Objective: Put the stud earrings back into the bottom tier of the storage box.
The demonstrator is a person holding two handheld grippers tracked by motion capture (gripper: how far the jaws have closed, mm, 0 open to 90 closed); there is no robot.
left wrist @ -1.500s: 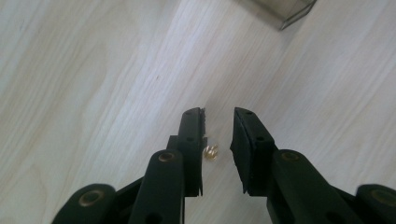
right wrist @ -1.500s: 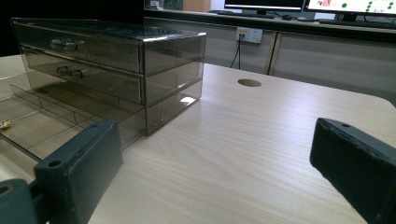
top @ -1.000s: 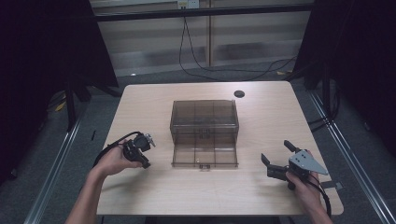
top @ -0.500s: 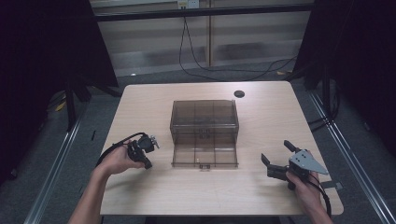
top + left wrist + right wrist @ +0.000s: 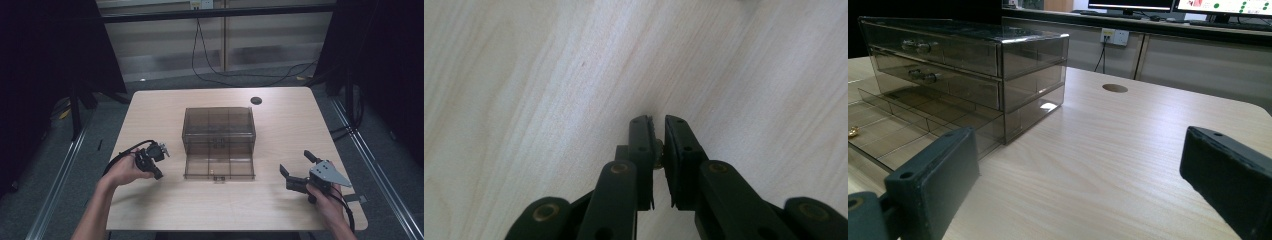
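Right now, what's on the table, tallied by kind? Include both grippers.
Smoked clear drawer units: 1, bottom drawer pulled out
Grippers: 2, left gripper shut, right gripper open
Dark round pieces near the far edge: 1
Small gold pieces in the open drawer: 1; another may sit between the left pads, too small to tell
Total: 5

Wooden table (image 5: 165,107); round hole (image 5: 256,100)

No readable text, label, brand, number or sign anywhere.
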